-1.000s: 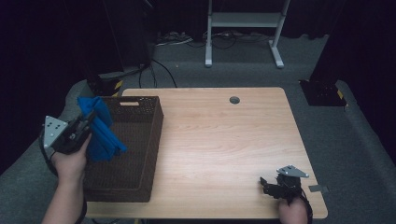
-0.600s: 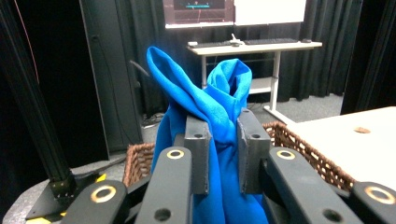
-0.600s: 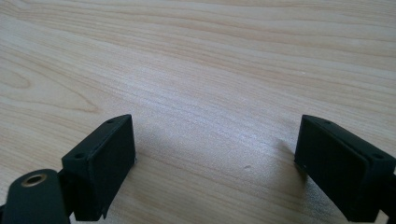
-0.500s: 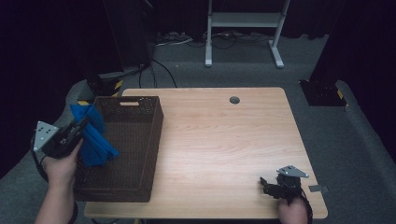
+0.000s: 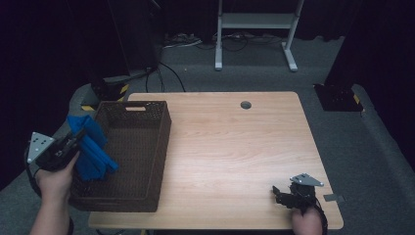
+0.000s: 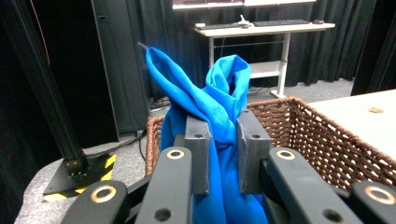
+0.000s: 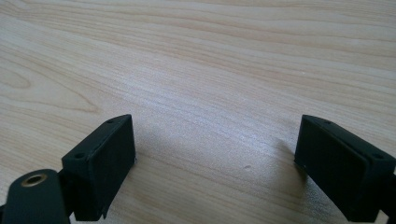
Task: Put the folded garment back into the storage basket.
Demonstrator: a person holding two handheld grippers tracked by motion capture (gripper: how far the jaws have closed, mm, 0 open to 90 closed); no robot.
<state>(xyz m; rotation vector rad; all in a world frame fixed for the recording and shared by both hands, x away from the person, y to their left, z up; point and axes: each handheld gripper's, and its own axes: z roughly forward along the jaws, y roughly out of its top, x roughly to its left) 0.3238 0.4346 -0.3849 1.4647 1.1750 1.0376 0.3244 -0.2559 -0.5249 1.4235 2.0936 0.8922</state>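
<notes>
I saw the pale wood table (image 5: 230, 147) carrying a dark wicker basket (image 5: 147, 147) at its left edge, just right of my left gripper (image 5: 73, 142). My right gripper (image 5: 281, 196) rested on the bare near-right corner, well apart from the basket.

A white desk frame (image 5: 254, 29) stands beyond the table (image 5: 235, 147).
</notes>
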